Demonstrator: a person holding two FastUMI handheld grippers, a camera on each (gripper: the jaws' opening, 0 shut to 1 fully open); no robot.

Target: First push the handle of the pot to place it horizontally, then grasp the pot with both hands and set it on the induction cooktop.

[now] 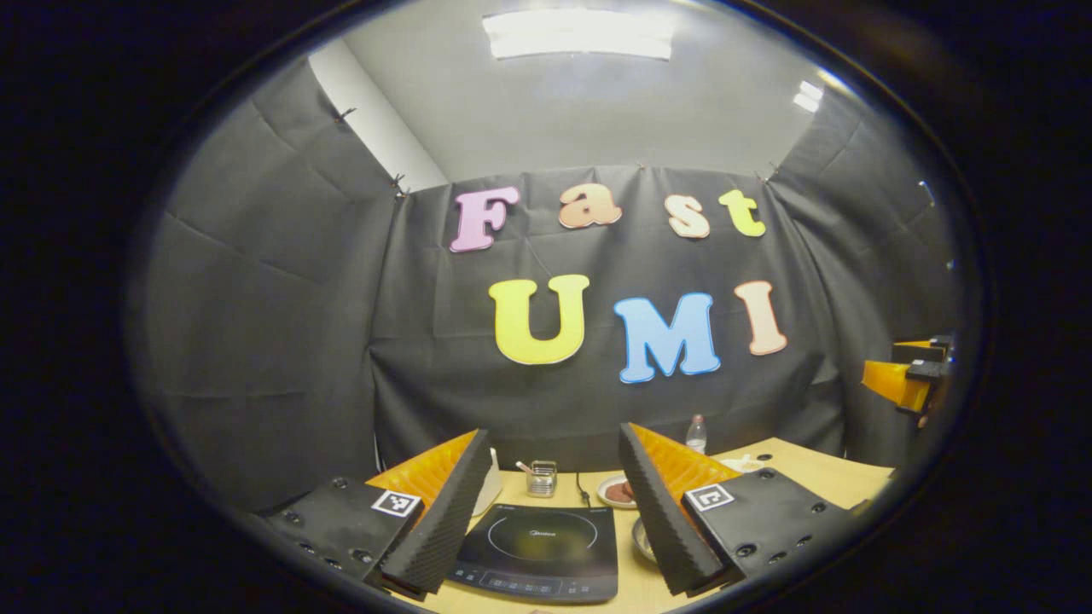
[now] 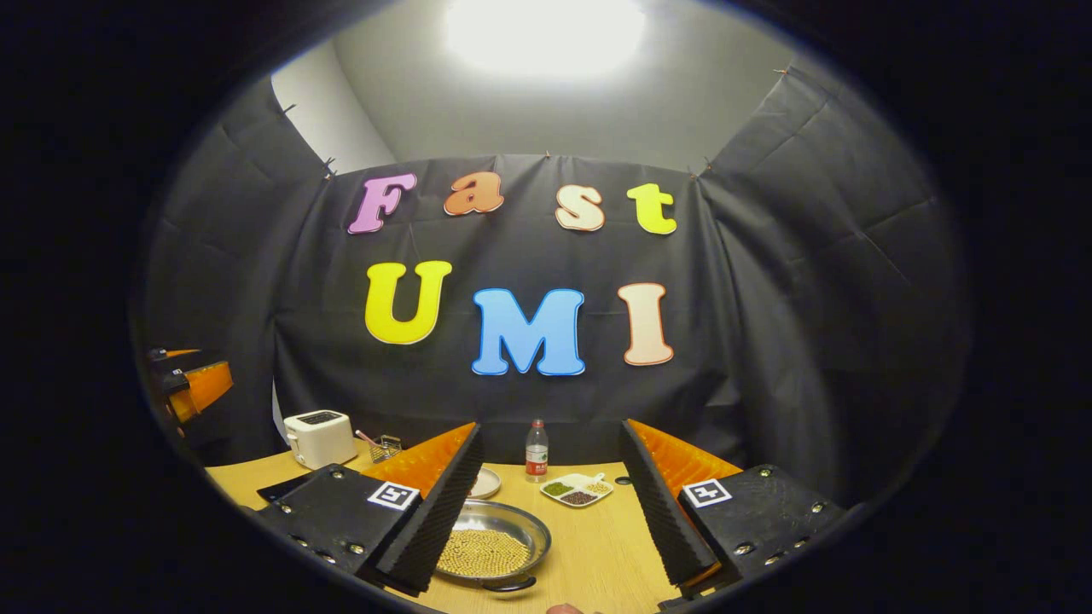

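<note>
The pot is a shallow steel pan full of yellow beans, standing on the wooden table. Its dark handle points toward me. My right gripper hovers open above the table, the pot just beyond its left finger. In the left gripper view, the black induction cooktop lies between the open fingers of my left gripper. A sliver of the pot's rim shows beside the cooktop's right edge. Both grippers hold nothing.
Behind the pot are a small plate, a water bottle and a divided dish of beans. A white toaster and a wire basket stand at the back left. The other gripper hangs at the far right.
</note>
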